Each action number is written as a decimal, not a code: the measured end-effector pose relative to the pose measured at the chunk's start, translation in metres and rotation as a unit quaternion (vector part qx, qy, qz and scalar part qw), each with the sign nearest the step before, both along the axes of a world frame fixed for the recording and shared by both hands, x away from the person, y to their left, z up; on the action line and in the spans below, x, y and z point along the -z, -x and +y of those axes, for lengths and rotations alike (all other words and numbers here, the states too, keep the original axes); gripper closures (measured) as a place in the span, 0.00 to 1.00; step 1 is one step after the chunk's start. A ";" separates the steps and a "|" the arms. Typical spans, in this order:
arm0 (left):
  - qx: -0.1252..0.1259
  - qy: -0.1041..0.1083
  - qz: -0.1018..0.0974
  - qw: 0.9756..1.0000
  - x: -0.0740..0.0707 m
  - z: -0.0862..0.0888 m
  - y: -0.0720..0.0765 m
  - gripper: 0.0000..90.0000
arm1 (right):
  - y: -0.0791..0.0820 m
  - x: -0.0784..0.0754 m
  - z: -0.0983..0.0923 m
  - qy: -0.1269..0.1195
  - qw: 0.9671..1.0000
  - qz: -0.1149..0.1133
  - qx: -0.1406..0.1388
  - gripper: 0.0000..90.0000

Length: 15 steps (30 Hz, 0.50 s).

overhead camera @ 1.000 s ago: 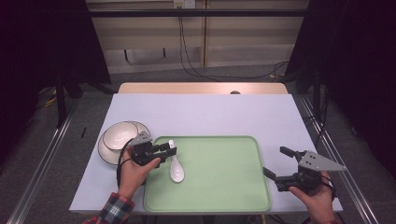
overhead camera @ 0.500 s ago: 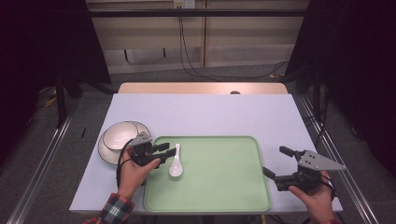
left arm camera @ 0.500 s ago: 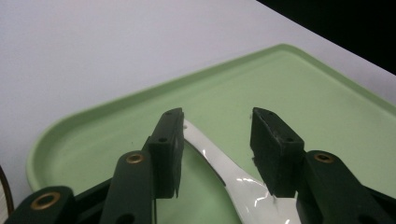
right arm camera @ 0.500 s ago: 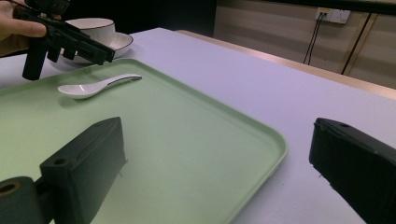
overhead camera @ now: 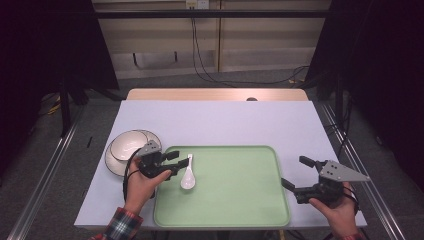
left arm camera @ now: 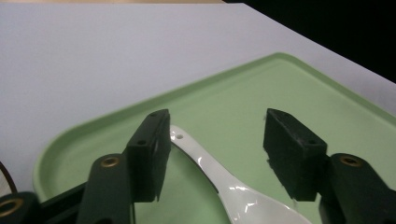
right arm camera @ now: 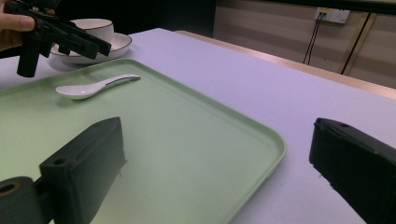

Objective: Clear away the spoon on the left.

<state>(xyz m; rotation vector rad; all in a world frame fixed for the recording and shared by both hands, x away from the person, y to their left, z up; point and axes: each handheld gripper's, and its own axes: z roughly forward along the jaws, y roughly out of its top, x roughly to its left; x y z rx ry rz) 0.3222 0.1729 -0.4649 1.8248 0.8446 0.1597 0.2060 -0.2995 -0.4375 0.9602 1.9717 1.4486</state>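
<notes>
A white ceramic spoon [overhead camera: 188, 175] lies flat on the left part of a green tray [overhead camera: 235, 200], handle pointing away from the person. My left gripper [overhead camera: 176, 163] is open at the tray's left edge, right beside the handle. In the left gripper view the spoon [left arm camera: 233, 186] runs between the spread jaws of the left gripper [left arm camera: 215, 135], its handle end close to the left jaw. My right gripper [overhead camera: 296, 172] is open and holds nothing, just off the tray's right edge. The right gripper view shows this gripper [right arm camera: 224, 154] over the tray's corner [right arm camera: 261, 140], with the spoon [right arm camera: 88, 87] far off.
A white bowl on a dark-rimmed plate [overhead camera: 127, 145] stands left of the tray, just behind the left hand. The table has a pale lilac cover [overhead camera: 225, 120], bare at the back. In the right gripper view the bowl [right arm camera: 91, 28] sits beyond the left gripper [right arm camera: 60, 35].
The left gripper has drawn back slightly to the left, away from the spoon. The spoon lies still on the tray. The right gripper has hardly moved.
</notes>
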 end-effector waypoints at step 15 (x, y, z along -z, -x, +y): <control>-0.004 0.009 -0.006 1.000 -0.010 -0.003 0.004 0.15 | 0.000 0.001 -0.001 0.004 1.000 0.006 -0.003 0.03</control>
